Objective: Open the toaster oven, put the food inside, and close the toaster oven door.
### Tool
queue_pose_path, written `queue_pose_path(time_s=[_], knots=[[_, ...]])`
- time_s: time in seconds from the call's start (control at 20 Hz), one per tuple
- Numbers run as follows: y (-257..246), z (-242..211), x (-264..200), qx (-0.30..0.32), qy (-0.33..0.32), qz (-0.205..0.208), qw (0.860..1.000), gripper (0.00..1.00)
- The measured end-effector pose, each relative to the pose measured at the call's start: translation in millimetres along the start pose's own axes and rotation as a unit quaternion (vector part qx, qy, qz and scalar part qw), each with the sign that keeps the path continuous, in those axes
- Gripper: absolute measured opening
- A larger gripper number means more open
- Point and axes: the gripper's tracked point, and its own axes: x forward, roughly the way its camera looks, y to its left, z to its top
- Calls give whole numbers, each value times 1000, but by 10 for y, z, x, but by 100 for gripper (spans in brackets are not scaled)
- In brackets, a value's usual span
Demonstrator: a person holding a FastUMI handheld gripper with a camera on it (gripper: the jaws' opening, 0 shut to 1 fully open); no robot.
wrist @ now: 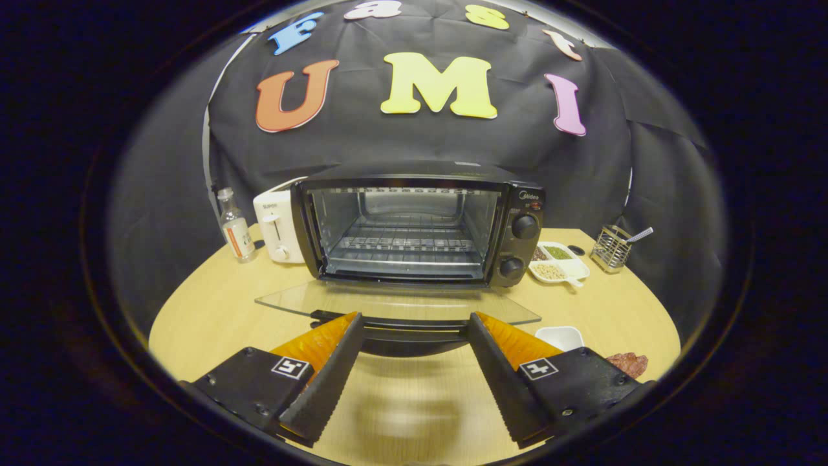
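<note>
**A:** Your toaster oven (414,223) is open already: the glass door (398,304) lies flat toward you, and its dark handle (414,331) sits right between the fingertips of your gripper (414,323). The fingers stand wide apart and hold nothing.

**B:** So the food comes next?

**A:** I'd judge so. The reddish piece of food (627,362) lies on the worktop (213,317) just outside your right finger, beside a small white dish (561,336). Back off the handle before you swing over, or you may knock the door.

**B:** How should you take it?

**A:** Keep the fingers wide, come down with one on each side of the piece, then pinch gently; it looks soft, though it's partly hidden, so I can't tell its shape.

**B:** And going in?

**A:** Lift it clear over the door and aim for the middle of the wire rack (404,249).
</note>
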Motion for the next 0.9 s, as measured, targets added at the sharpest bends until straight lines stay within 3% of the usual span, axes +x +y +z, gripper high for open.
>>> queue_pose_path(time_s=[0.65, 0.75, 0.9], knots=[[-64, -857, 117, -22, 97, -5, 995, 100], [103, -1065, 55, 1, 136, 44, 990, 100], [54, -837, 46, -1, 92, 64, 994, 100]])
